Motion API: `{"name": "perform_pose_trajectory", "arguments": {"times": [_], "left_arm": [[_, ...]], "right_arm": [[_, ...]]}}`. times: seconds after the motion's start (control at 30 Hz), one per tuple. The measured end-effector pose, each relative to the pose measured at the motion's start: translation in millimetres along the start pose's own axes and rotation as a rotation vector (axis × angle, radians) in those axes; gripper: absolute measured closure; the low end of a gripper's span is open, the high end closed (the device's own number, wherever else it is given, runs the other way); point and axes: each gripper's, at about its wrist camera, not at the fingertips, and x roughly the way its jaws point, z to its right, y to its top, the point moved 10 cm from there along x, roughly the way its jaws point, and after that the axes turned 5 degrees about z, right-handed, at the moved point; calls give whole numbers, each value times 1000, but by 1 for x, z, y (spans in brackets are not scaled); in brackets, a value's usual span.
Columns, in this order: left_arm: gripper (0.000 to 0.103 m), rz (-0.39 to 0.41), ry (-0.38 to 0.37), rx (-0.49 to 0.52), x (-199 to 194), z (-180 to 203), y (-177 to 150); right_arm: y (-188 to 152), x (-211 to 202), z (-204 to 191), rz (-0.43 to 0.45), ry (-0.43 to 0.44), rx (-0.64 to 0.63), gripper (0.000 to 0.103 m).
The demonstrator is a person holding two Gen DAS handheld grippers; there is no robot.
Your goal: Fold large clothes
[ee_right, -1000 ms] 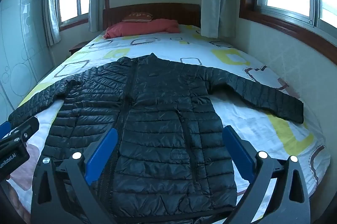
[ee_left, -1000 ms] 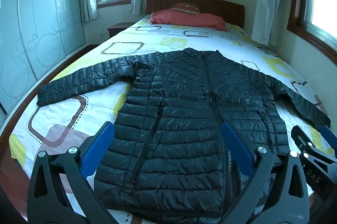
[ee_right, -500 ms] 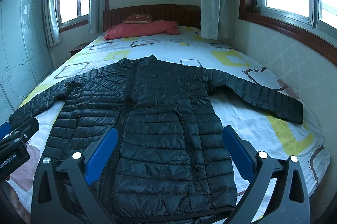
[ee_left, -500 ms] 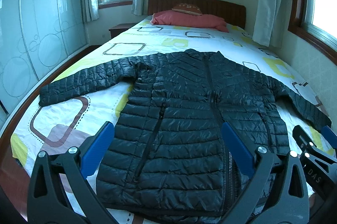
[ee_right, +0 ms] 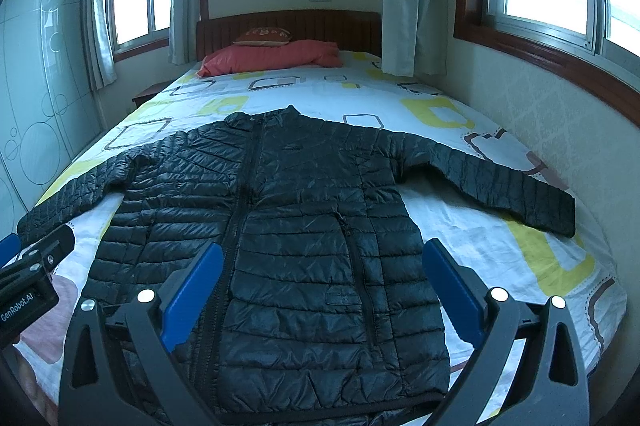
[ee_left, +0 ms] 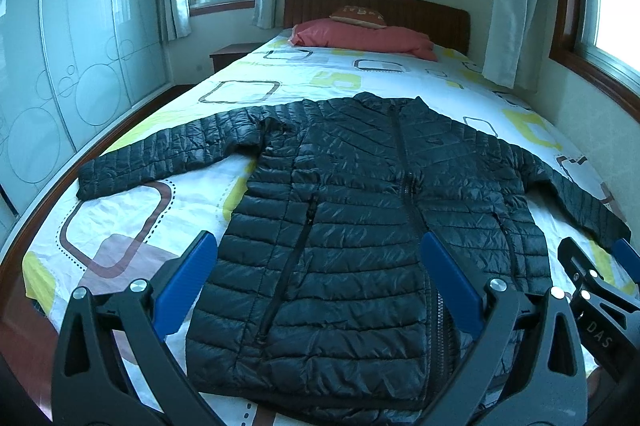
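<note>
A black quilted puffer jacket lies flat and zipped on the bed, front up, both sleeves spread out to the sides; it also shows in the right wrist view. My left gripper is open and empty, held above the jacket's hem on its left half. My right gripper is open and empty above the hem on its right half. The right gripper's body shows at the right edge of the left wrist view, and the left gripper's body at the left edge of the right wrist view.
The bed has a white sheet with yellow and brown squares. A red pillow lies by the wooden headboard. A glass wardrobe stands left. A wall with windows runs along the right side.
Both grippers have drawn back and risen slightly, so the jacket sits a little lower and farther in view. The jacket has not moved. Both grippers stay open.
</note>
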Motion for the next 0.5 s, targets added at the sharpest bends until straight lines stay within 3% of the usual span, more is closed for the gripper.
{"name": "perform_pose_trajectory", "arguments": {"times": [0.5], "left_arm": [[2,7,13,-5,-2,-4,0]], "right_arm": [[1,-1,0,3,-2,0,4]]}}
